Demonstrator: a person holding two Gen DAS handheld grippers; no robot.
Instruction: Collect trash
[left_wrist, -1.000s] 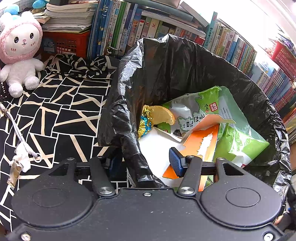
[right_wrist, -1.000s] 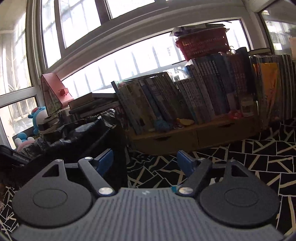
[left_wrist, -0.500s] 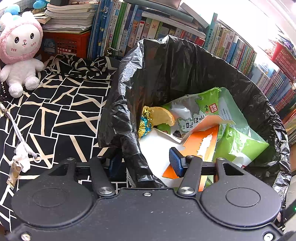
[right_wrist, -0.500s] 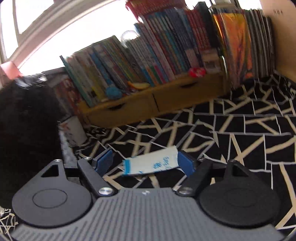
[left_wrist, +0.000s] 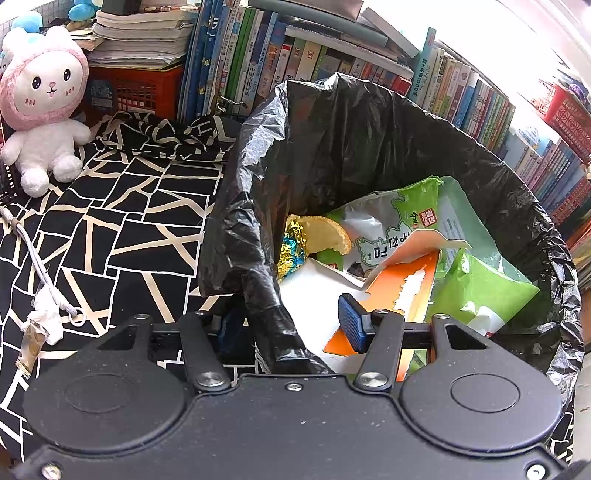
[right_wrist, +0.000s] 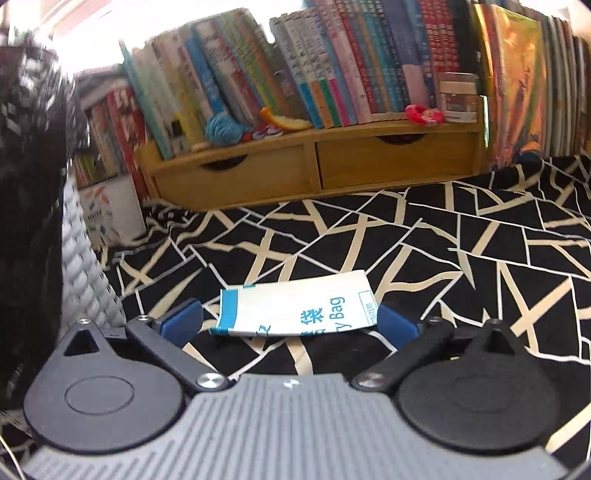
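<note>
At nine o'clock of the left wrist view a plush rabbit (left_wrist: 40, 107) is seen on the black-and-white patterned cloth (left_wrist: 122, 221). The rim of the black bin bag (left_wrist: 251, 229) is straddled by the left hand-held gripper (left_wrist: 291, 325), whose fingers are spread without visibly pinching it; snack wrappers (left_wrist: 399, 229) lie inside. At six o'clock of the right wrist view a white paper bag (right_wrist: 295, 306) lies flat between the widely spread fingers of the right hand-held gripper (right_wrist: 288, 325). At twelve o'clock a wooden shelf (right_wrist: 314, 162) is seen.

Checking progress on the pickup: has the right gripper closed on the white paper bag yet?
No: the right gripper is open, its blue pads either side of the paper bag flat on the patterned cloth.
</note>
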